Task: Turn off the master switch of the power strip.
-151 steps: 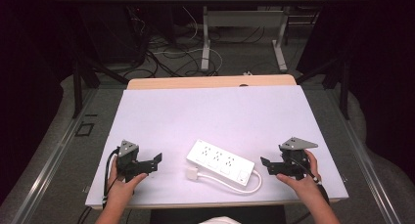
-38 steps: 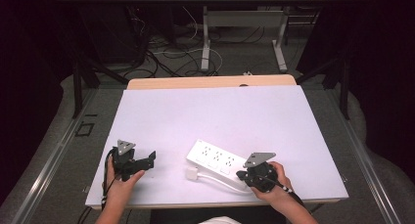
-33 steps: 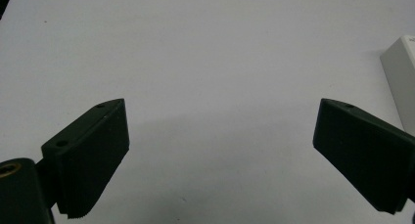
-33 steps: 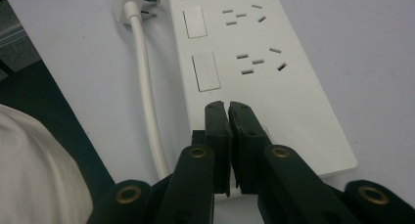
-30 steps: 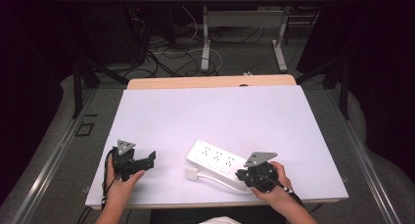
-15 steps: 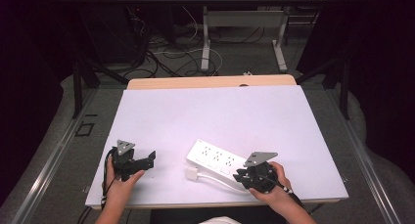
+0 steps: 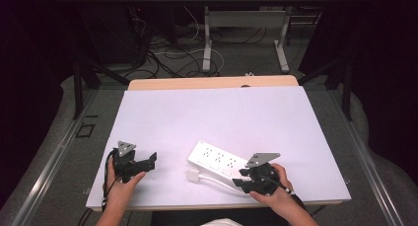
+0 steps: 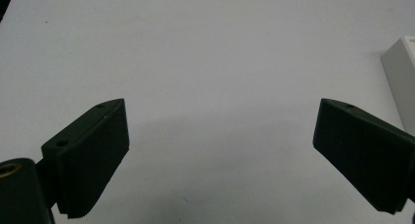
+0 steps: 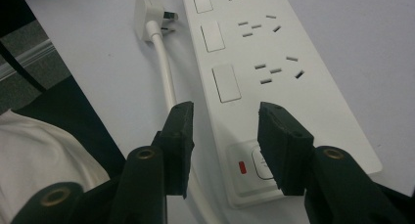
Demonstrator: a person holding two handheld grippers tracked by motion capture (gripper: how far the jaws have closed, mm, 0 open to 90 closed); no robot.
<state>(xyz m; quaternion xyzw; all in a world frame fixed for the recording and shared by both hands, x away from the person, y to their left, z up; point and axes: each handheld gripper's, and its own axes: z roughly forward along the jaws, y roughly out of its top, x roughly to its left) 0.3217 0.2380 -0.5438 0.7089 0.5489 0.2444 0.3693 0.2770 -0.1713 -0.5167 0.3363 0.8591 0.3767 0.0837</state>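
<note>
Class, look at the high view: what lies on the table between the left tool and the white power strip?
Only bare table separates the left tool from the power strip.

Cables (image 7: 172, 56) lie on the floor beyond the white table (image 7: 207, 112).

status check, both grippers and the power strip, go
Left gripper open over bare white table. Right gripper jaws just opening, hovering at the switch end of the white plastic power strip. White cord beside it; nothing blocking.
</note>
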